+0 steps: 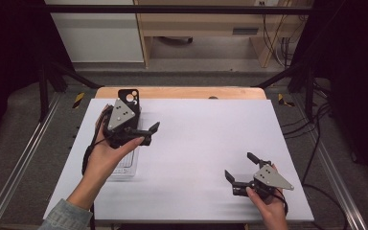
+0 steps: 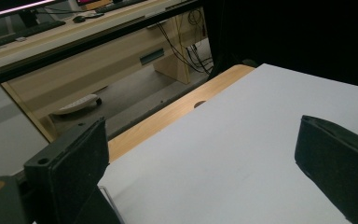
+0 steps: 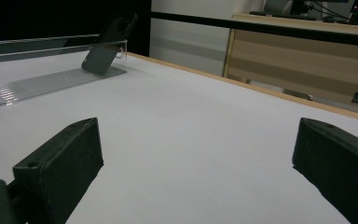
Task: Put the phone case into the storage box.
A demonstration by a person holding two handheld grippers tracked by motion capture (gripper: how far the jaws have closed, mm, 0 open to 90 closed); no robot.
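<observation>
A clear plastic tray [image 1: 124, 165] lies on the left of the white tabletop [image 1: 201, 143]. A black phone case [image 1: 128, 97] leans upright at its far end. My left gripper [image 1: 151, 132] hovers over the tray, jaws pointing right, open and empty. In the left gripper view its jaws [image 2: 205, 135] stand wide apart over bare white surface, with a tray corner [image 2: 108, 198] at the bottom. My right gripper [image 1: 240, 166] sits near the front right, open and empty. In the right gripper view [image 3: 200, 133] it faces the tray [image 3: 46, 81] and the phone case [image 3: 109, 44] far off.
A wooden strip [image 1: 182, 92] edges the table's far side. Metal rails [image 1: 24, 158] run along both sides, with cables [image 1: 316, 139] on the floor at the right. A wooden desk [image 1: 206, 28] stands beyond the table.
</observation>
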